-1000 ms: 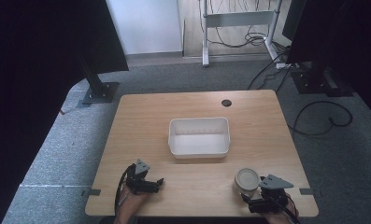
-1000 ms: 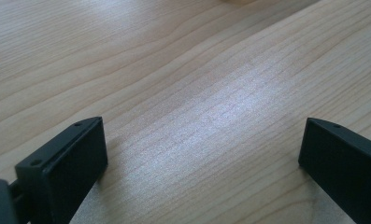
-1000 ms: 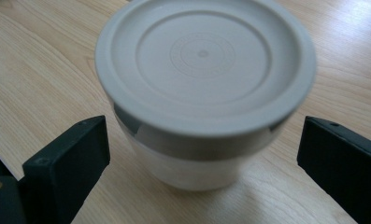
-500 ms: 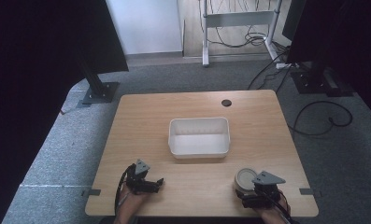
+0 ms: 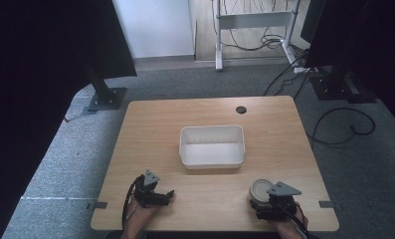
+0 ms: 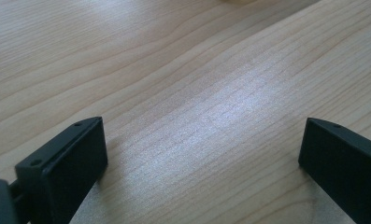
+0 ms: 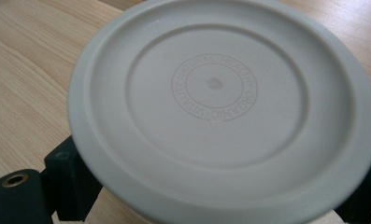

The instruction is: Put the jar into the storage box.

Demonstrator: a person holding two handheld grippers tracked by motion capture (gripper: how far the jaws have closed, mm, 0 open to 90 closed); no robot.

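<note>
One round container with a pale lid [image 7: 223, 112], standing near the table's front right corner, lid ringed with embossed lettering. Sits between the right gripper's [image 5: 270, 203] two jaws, which flank it low on either side; clamped or merely touching, hard to tell, since the lid hides the contact. One left gripper [image 5: 157, 195], well apart at the front left, jaws spread wide over bare wood, holding nothing. One white rectangular tub [image 5: 212, 146], empty, at the middle of one wooden table [image 5: 150, 129]. Two grippers in all.
</note>
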